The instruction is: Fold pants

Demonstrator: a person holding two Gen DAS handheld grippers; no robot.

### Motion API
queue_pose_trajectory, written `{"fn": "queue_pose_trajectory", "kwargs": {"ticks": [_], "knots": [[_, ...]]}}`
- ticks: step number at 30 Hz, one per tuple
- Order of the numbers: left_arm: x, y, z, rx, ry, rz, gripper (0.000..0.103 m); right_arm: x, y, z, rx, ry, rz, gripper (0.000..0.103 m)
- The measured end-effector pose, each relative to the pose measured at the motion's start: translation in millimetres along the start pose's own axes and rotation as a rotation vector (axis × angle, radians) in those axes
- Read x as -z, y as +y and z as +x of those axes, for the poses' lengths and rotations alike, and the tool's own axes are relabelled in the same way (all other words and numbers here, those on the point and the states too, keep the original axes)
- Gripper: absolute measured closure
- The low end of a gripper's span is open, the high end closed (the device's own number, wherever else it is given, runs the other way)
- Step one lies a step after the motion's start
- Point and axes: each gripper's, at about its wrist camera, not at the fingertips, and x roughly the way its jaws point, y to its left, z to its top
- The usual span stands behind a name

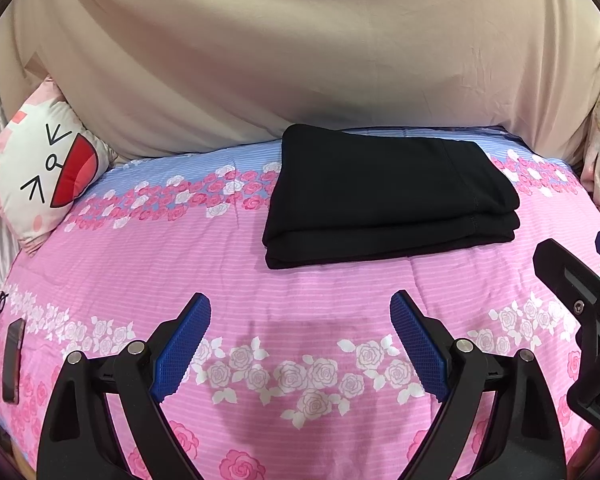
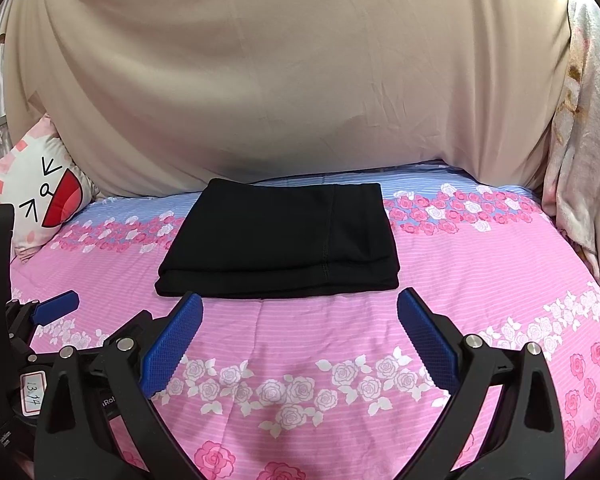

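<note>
Left claw and right claw: both spread, empty. Folded black pants on floral bed; beige sheet hides the room.

Both wrist views near, angled down over bed, left beside right (sharing folded pants).

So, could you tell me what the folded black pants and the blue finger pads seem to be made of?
Black pants: likely a soft matte knit, judging by the stitched seam, limp rounded folds and lack of shine. Blue pads: probably rubber or moulded plastic, given the fine raised grid texture; which one is unclear.
</note>
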Motion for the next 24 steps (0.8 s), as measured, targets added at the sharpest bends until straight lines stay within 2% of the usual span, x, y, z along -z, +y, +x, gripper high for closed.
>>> {"fn": "queue_pose_trajectory", "kwargs": {"ticks": [24], "knots": [[-0.5,-2.1,-0.7,0.003,-0.003,0.011,0.014,-0.2,-0.4,0.2,0.001,0.000,0.000,0.007]]}}
